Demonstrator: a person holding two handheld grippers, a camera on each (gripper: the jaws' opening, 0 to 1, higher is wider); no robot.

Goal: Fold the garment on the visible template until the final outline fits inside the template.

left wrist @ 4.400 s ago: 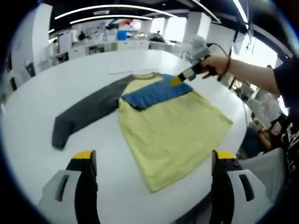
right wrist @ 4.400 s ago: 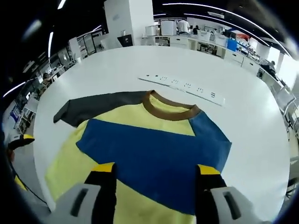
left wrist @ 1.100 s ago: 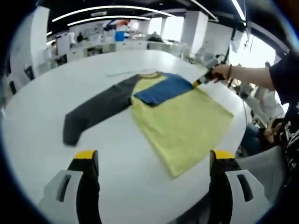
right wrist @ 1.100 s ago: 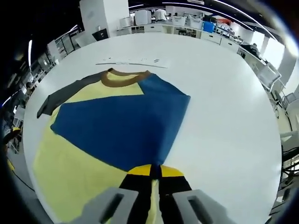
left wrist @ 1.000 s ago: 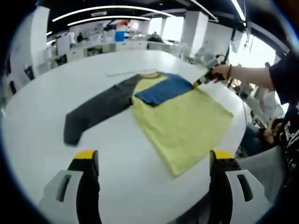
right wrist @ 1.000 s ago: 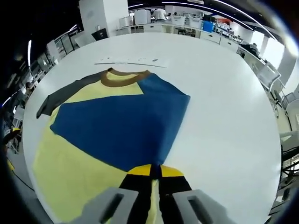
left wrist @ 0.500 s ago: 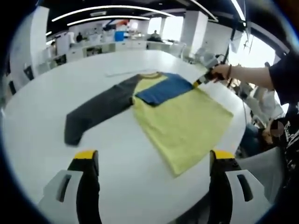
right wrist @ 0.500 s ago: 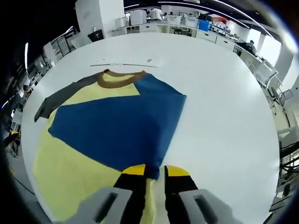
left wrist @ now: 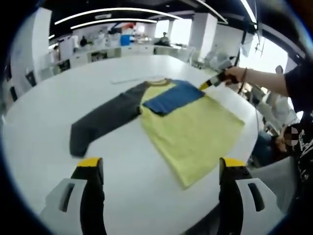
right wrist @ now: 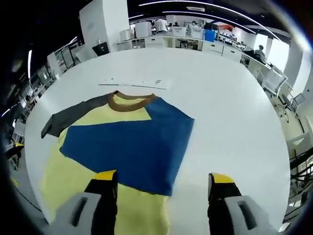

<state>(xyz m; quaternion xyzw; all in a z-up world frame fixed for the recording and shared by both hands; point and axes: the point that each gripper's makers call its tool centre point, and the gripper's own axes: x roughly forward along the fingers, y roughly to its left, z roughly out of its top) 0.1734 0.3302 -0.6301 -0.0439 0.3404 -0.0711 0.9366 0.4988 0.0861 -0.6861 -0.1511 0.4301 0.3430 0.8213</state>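
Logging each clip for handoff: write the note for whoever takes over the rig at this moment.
Left gripper: open, held back over the table, holding nothing.
Right gripper: open above the shirt, holding nothing.
Shirt lies flat on the white table. Blue sleeve is folded across the yellow body; grey sleeve lies spread out to the side.
Left to do: fold in the grey sleeve, then the body.

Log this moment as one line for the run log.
stage: blue sleeve folded across yellow shirt | grey sleeve spread out | left gripper: open | right gripper: open, above shirt
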